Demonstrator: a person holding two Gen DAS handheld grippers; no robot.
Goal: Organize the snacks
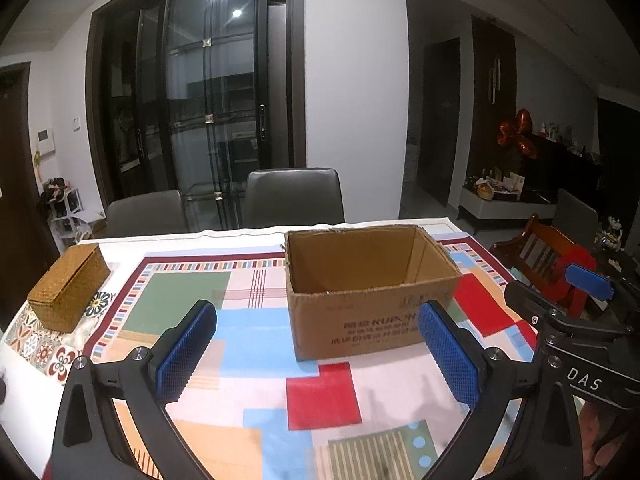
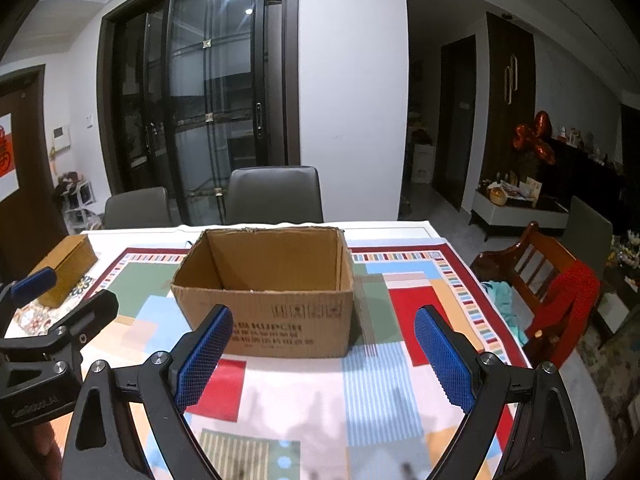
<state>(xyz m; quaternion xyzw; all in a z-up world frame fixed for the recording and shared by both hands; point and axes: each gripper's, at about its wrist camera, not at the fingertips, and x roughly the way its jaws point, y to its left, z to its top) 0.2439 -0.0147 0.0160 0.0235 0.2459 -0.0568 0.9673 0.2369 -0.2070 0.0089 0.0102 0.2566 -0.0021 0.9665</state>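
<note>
Open cardboard box (image 1: 360,312) on patterned surface (image 1: 320,392): light, stiff yet crushable, best gripped by side walls; both jaws spread, empty.

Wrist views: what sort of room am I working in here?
Most likely a home dining room: a table under a patterned tablecloth with dining chairs behind it, dark glass sliding doors, and a sideboard of household ornaments to the right.

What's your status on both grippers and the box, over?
Left gripper open, empty. Right gripper open, empty. Cardboard box upright on table, top open, untouched. No snacks visible; nothing in the way.
</note>
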